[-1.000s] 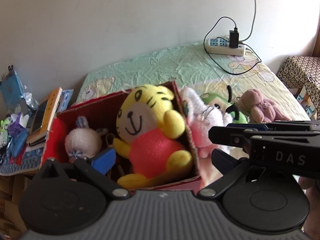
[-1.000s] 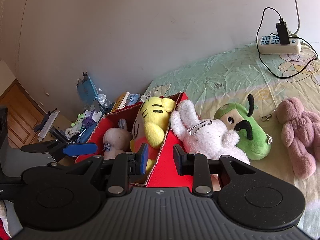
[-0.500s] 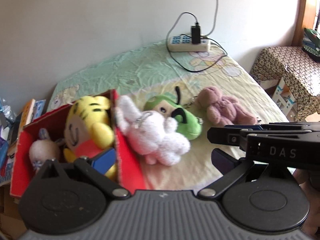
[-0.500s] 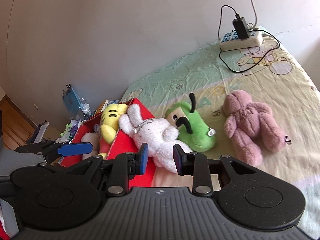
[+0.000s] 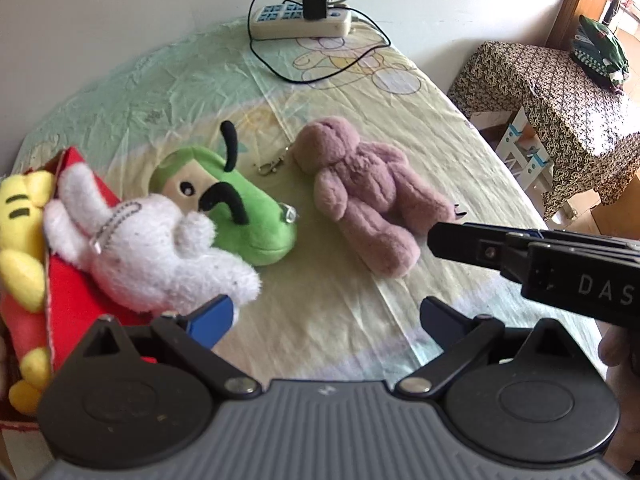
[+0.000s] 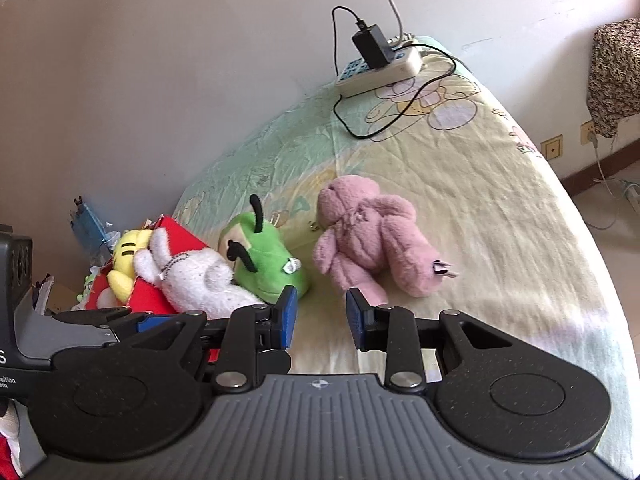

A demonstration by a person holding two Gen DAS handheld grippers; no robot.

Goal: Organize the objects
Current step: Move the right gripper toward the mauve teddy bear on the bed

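Observation:
A mauve plush bear [image 5: 368, 196] lies on the bed sheet, and a green plush head [image 5: 240, 216] lies to its left. A white plush [image 5: 152, 248] leans on the side of the red box [image 5: 76, 280], which holds a yellow tiger plush [image 5: 20, 232]. My left gripper [image 5: 324, 316] hangs open over bare sheet, in front of the white plush and the bear. My right gripper [image 6: 320, 318] is open too, nothing between its pads, just short of the bear [image 6: 368, 236] and the green plush [image 6: 268, 256]. It appears side-on in the left wrist view [image 5: 436, 236].
A power strip [image 5: 300, 20] with a black charger and cable lies at the far end of the bed by the wall. A small table under patterned cloth [image 5: 552, 80] stands right of the bed. Clutter sits beyond the box [image 6: 92, 232] on the left.
Both grippers have swung right and down, from over the red box to the loose plush toys on the sheet. Their jaw openings look unchanged.

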